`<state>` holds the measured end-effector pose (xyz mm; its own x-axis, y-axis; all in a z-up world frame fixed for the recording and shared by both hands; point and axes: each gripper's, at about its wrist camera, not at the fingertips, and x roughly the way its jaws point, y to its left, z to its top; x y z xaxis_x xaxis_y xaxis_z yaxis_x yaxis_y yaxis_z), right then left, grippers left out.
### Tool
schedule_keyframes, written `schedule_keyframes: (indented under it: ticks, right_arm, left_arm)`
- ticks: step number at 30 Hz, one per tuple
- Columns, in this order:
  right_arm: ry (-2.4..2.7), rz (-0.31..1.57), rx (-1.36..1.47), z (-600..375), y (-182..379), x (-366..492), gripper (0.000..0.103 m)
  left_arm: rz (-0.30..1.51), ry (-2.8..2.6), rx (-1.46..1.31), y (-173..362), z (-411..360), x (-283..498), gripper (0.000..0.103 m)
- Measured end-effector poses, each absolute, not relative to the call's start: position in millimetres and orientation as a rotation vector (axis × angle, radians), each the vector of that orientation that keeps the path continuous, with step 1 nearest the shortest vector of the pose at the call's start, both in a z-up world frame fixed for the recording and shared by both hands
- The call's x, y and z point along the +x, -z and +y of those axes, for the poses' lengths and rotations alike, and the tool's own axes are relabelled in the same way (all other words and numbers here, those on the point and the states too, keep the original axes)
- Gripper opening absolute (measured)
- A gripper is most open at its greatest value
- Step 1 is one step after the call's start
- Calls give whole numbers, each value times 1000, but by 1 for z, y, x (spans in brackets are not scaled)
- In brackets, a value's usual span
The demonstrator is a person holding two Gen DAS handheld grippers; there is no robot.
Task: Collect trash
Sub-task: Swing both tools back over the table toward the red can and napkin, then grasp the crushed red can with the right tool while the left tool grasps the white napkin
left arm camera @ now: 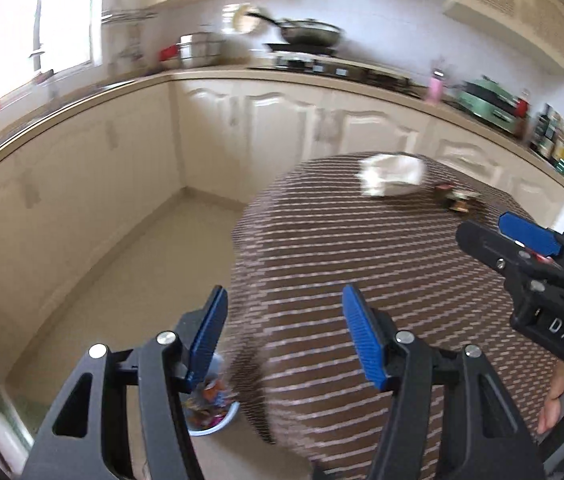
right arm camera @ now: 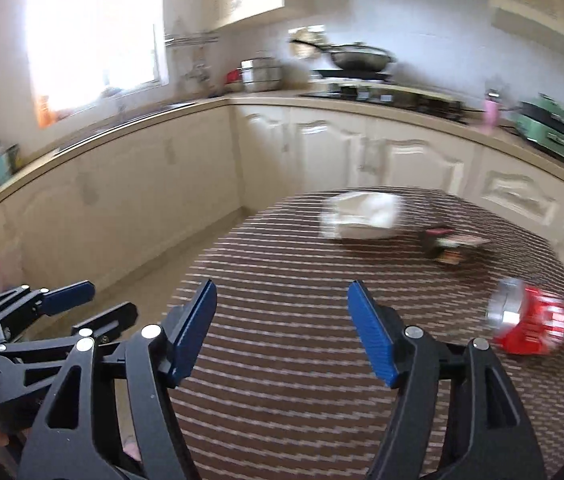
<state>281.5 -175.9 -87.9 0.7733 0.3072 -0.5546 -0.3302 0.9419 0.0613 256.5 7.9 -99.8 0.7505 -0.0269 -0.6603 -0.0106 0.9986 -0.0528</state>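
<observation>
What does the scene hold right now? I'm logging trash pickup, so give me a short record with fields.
surface: table with brown striped cloth
trash on table: crumpled white paper; dark wrappers; red can lying on its side
bin: small bin on the floor beside the table, colourful wrappers inside
left gripper: open, empty
right gripper: open, empty, over the table

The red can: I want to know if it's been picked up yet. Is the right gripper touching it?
Apart. In the right wrist view the red can lies right of the open right gripper.
</observation>
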Motion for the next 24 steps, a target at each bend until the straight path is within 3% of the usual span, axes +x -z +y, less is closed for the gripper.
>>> schedule_keyframes:
  ticks: [10,22,23,24]
  right_arm:
    - [-12,590,42,-340,101,281,68]
    - [-27,781,123,-377,141,345,72]
    - [-49,797,143,-380,144,349,66]
    - [-70,811,162,-382,147,353,54]
  left_arm:
    - [753,204,74,108,-120,295,59]
    - [786,236,90,117,-156,345,59]
    - [785,228,88,116,-154,348,59]
    - [786,215,82,117,-148,353,59]
